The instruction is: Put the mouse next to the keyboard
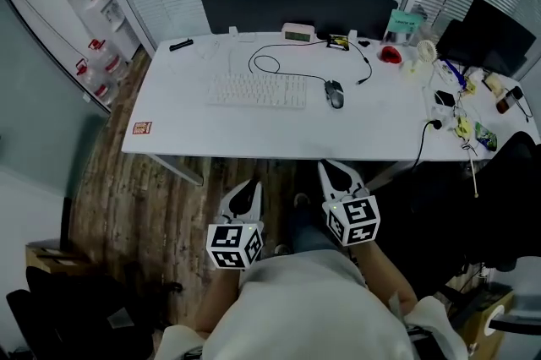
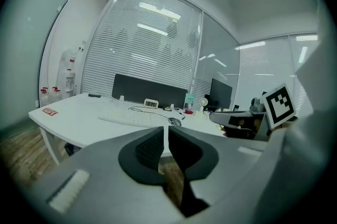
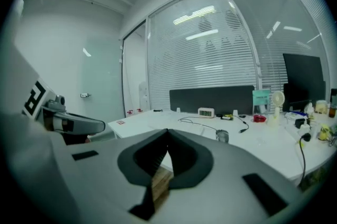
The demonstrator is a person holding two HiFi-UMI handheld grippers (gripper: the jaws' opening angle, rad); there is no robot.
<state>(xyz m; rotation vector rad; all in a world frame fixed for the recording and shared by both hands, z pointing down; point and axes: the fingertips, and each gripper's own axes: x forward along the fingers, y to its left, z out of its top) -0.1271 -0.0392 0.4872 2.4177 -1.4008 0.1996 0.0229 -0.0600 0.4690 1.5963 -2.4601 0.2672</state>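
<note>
At the left of the head view a white desk (image 1: 177, 117) carries a small red sticker (image 1: 142, 128) near its lower left corner. Towards the middle lies the white keyboard (image 1: 258, 90). The dark mouse (image 1: 335, 93) sits just beside the keyboard's right end, its cable (image 1: 279, 61) looping up behind the keys. A small clock (image 1: 298, 32) stands at the desk's far edge, and clutter with a white fan (image 1: 427, 52) fills the upper right. Below the desk, at lower centre, the left gripper (image 1: 249, 188) hangs over the wooden floor (image 1: 152, 206), well apart from the mouse. Its own view shows the jaws drawn almost together, only a thin slit between them, nothing in it. The right gripper (image 1: 331, 171) is just right of it, its jaws fully closed tip to tip and empty.
</note>
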